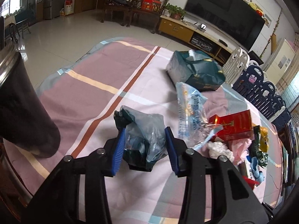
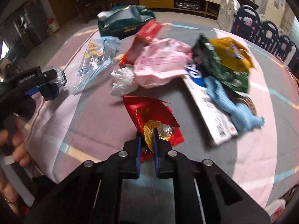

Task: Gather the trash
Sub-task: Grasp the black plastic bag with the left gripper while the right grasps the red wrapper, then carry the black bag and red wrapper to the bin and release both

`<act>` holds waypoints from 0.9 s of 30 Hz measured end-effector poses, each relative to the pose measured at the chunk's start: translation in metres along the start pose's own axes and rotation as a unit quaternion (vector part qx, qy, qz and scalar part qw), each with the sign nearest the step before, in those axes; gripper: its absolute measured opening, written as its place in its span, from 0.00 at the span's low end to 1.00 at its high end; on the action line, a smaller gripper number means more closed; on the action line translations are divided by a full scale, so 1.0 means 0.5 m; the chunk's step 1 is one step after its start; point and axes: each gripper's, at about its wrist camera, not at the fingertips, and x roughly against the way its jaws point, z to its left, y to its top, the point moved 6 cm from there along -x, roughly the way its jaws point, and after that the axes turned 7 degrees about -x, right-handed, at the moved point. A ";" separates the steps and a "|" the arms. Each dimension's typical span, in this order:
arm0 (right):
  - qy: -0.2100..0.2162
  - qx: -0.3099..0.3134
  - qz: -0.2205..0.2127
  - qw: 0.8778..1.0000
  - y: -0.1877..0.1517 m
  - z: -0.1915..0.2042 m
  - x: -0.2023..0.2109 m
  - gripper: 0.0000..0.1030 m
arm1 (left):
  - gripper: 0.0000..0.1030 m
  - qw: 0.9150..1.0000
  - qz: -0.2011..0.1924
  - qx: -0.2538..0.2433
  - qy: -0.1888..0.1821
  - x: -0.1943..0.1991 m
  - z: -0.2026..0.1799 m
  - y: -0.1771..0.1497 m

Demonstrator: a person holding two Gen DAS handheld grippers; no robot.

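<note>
Each tool has black angular arms, round silver rivets and ribbed blue pads.

We read no text with certainty: print on the clear zip bag, red box and white carton is too blurred to decipher

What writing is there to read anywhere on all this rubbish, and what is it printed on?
Nothing reads clearly.
Clear zip bag: blue print, too blurred.
Red box: gold print, too small.
Dark green bag: gold lettering, too small.
White carton: blue and grey lettering, blurred.
Pink bag: faint print, blurred.
Left gripper: white lettering on its side, blurred.
</note>
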 end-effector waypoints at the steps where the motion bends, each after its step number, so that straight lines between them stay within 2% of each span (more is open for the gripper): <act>1: 0.000 -0.011 -0.006 1.000 -0.006 -0.016 0.019 0.12 | 0.41 1.000 -0.003 0.001 -0.005 0.005 -0.004 0.000; 7: -0.036 -0.064 -0.047 0.996 -0.058 -0.119 0.136 0.09 | 0.41 1.000 0.000 0.004 -0.027 0.021 -0.026 -0.021; 10: -0.057 -0.089 -0.066 0.992 -0.089 -0.168 0.197 0.08 | 0.41 0.999 -0.025 -0.011 -0.029 0.071 -0.036 -0.014; 12: -0.062 -0.103 -0.070 0.990 -0.102 -0.196 0.224 0.08 | 0.41 0.998 -0.046 -0.011 -0.050 0.122 -0.044 -0.004; 14: -0.064 -0.119 -0.067 0.989 -0.108 -0.221 0.241 0.08 | 0.41 0.996 -0.055 -0.017 -0.064 0.167 -0.055 -0.001; 18: -0.037 -0.153 -0.064 0.986 -0.120 -0.227 0.273 0.09 | 0.41 0.995 -0.065 -0.023 -0.069 0.227 -0.053 -0.016; 22: -0.058 -0.145 -0.069 0.985 -0.139 -0.228 0.305 0.23 | 0.41 0.996 -0.063 -0.021 -0.056 0.259 -0.034 -0.036; 24: -0.060 -0.164 -0.071 0.982 -0.150 -0.243 0.318 0.40 | 0.41 0.996 -0.063 -0.016 -0.058 0.275 -0.025 -0.042; 27: -0.045 -0.194 -0.068 0.978 -0.145 -0.249 0.313 0.53 | 0.41 0.995 -0.070 -0.012 -0.066 0.298 -0.021 -0.043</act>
